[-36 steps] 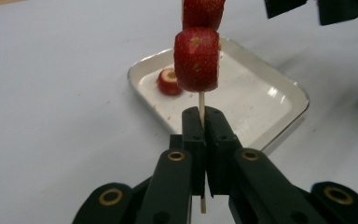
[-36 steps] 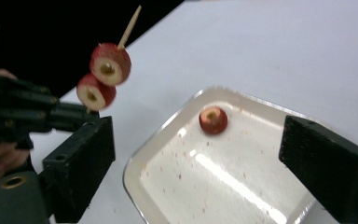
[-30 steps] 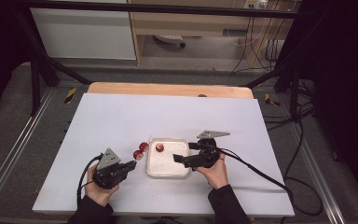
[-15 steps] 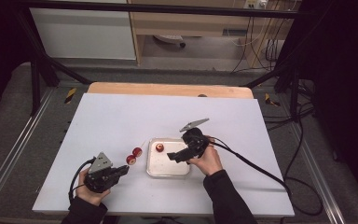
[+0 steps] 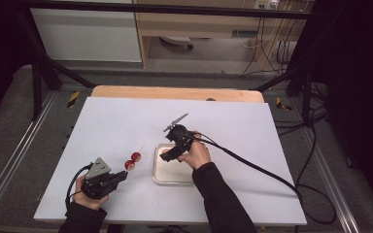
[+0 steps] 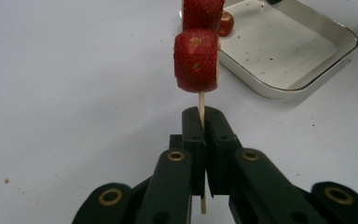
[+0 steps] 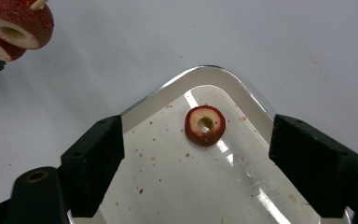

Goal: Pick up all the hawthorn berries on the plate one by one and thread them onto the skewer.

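So the strawberry slice sits alone in a corner of the metal tray, cut face up with a hollow middle, between the right gripper's jaws, which stand wide apart and have just been closing a bit, with neither pad touching it yet. From the high view that slice is mostly hidden behind the gripper and the hand. Just left of the tray, two more strawberry pieces ride on a thin wooden skewer; the upper one is cut off at the frame edge. The left gripper is clamped tight on the skewer. Everything's on the white table, tray speckled with red bits.
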Demonstrator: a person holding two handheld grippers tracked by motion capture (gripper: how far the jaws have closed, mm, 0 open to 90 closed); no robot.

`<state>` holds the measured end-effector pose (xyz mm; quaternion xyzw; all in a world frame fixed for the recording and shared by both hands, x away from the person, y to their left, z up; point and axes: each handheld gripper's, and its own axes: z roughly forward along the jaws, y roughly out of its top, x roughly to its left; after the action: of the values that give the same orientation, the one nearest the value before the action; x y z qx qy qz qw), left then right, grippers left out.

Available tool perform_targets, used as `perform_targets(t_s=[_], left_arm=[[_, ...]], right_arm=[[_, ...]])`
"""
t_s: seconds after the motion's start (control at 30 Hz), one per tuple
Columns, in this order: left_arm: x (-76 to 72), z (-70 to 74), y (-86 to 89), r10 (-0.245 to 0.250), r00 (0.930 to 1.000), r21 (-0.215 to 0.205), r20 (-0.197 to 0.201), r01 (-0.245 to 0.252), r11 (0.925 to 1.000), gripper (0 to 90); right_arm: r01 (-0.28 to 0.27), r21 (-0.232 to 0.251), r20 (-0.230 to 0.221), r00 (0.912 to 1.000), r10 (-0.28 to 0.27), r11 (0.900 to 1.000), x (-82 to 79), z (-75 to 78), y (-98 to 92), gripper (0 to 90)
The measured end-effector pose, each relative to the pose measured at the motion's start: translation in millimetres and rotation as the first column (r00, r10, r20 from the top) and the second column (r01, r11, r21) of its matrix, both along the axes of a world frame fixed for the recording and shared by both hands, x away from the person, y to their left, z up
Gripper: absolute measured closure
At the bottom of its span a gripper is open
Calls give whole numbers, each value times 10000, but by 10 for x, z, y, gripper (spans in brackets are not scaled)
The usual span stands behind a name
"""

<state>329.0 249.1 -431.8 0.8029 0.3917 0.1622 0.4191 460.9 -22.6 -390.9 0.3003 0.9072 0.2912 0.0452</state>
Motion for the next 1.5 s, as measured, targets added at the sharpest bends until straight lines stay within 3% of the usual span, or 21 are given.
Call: perform_targets(t_s=[0.3,0.47,0.77,1.07,1.2,1.5], left_arm=[[18,-13,17,57,9999,-6,-83,-57,10000,874],[18,-12,22,94,9999,-34,-94,-94,9999,874],[16,-14,6,60,9999,-51,-117,-61,10000,874],[15,-17,2,58,9999,-52,-118,-59,10000,874],[10,-15,-3,57,9999,-62,-101,-57,10000,874],[-24,4,-57,-66,10000,-47,1,66,10000,874]], right_arm=[[-500,-894,-399,9981,465,9947,173,-118,184,377],[-443,-1211,-571,9977,376,9917,237,-175,191,450],[-672,-1168,-1171,9917,534,9909,313,-259,199,545],[-702,-1183,-1334,9896,542,9905,336,-289,201,613],[-554,-928,-1264,9910,435,9941,302,-218,183,614],[116,489,-972,9952,-68,9987,63,155,-29,614]])
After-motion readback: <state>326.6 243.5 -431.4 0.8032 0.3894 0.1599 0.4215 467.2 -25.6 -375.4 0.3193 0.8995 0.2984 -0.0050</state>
